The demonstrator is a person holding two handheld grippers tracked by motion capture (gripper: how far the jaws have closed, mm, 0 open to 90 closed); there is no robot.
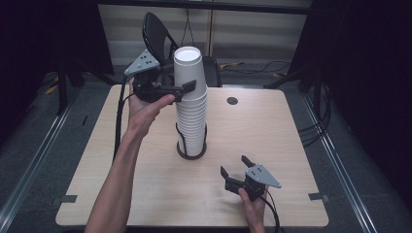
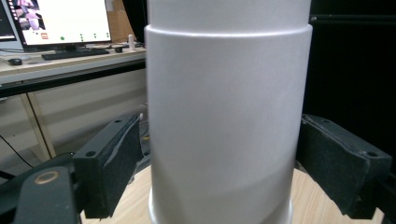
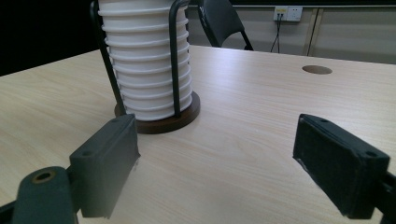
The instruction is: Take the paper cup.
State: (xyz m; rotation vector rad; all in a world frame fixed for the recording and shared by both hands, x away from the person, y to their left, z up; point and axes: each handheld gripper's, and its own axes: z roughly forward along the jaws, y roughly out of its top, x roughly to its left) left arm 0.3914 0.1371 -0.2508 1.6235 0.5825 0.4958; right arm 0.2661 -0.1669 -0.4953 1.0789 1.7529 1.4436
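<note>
One cup stack (image 1: 191,104), one holder (image 1: 191,151), two grippers.

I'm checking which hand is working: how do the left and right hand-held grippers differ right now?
The left hand-held gripper is raised, its jaws flanking the top paper cup; the right hand-held gripper sits low over the table, nothing between its jaws. Both are open.

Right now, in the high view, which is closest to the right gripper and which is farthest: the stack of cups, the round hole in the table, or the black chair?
1. Stack of cups, mid-table, up and left of the right gripper.
2. Round hole, farther back on the table.
3. Black chair, behind the far edge.
</note>
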